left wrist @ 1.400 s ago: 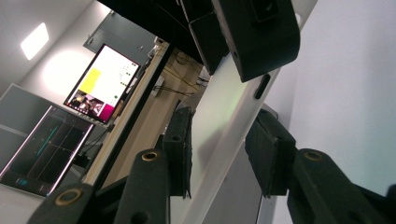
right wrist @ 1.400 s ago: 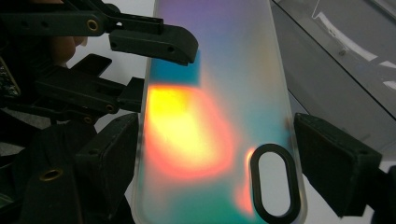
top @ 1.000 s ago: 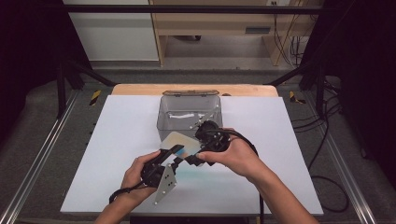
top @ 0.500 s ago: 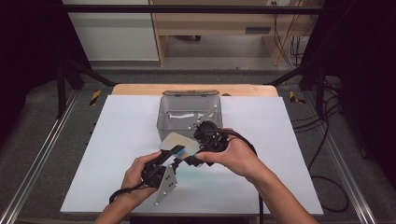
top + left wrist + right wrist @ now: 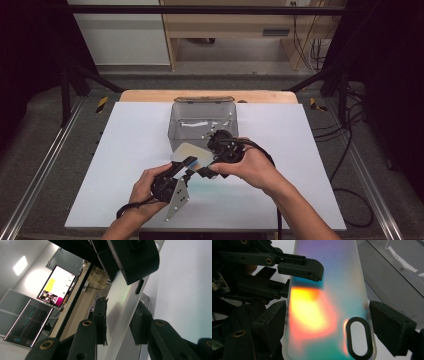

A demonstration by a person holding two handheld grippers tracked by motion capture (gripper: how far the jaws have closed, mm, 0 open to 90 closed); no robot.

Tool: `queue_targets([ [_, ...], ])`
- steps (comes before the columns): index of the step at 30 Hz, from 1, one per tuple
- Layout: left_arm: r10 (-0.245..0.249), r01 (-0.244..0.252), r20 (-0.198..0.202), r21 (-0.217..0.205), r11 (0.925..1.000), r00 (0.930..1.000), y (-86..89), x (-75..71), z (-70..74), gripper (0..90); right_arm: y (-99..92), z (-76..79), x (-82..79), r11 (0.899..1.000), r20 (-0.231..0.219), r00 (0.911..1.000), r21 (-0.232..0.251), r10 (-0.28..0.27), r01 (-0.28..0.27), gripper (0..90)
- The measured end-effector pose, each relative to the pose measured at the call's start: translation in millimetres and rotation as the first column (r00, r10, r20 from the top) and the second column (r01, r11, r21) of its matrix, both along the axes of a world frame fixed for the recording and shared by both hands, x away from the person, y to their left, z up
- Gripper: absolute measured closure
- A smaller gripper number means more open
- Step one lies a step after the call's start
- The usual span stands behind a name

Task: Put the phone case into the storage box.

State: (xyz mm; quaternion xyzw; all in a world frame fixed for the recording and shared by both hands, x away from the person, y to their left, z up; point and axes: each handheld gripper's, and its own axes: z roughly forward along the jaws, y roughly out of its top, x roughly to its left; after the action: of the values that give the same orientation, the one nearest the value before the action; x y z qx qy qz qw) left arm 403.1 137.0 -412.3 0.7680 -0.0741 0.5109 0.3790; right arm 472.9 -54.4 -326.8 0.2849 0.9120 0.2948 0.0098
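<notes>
An iridescent phone case [image 5: 192, 151] with an oval camera cutout hangs above the white table, just in front of a clear bin. My left gripper [image 5: 188, 164] is shut on the case across its thickness, one jaw on its face and one beneath. In the left gripper view the case [image 5: 125, 302] runs edge-on between the jaws of that gripper [image 5: 120, 322]. My right gripper [image 5: 206, 159] spans the case's width. In the right gripper view the case [image 5: 324, 290] sits between that gripper's [image 5: 329, 327] two pads, which touch its long edges.
The clear plastic bin [image 5: 176, 122] stands at the back middle of the white table top [image 5: 310, 190], close behind the case, and shows again as the bin wall [image 5: 394, 272]. Cables [image 5: 350, 150] lie off the table's right side.
</notes>
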Motion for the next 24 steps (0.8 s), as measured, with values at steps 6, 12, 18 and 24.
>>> queue_targets([
  [6,-0.001,0.001,0.009,0.012,0.9999,1.0000,0.1,-1.5,-1.1,70.6,0.2,-0.7,0.6,1.000,-0.002,1.0000,-0.002,0.003,-0.003,17.5],
  [12,0.001,-0.001,0.010,0.017,0.9999,0.9999,0.3,-2.6,-1.4,72.6,1.0,-0.4,0.9,1.000,-0.006,1.0000,0.000,0.006,-0.006,17.5],
  [18,0.005,-0.007,0.045,0.058,0.9983,0.9990,-1.4,-6.5,-3.4,80.5,0.0,1.5,2.2,0.999,-0.024,0.9997,0.032,-0.008,0.009,17.2],
  [24,0.023,-0.024,0.038,0.044,0.9987,0.9990,0.8,-6.7,-3.5,81.1,-1.8,0.6,2.8,0.997,-0.002,0.9999,0.072,-0.011,0.011,10.4],
])
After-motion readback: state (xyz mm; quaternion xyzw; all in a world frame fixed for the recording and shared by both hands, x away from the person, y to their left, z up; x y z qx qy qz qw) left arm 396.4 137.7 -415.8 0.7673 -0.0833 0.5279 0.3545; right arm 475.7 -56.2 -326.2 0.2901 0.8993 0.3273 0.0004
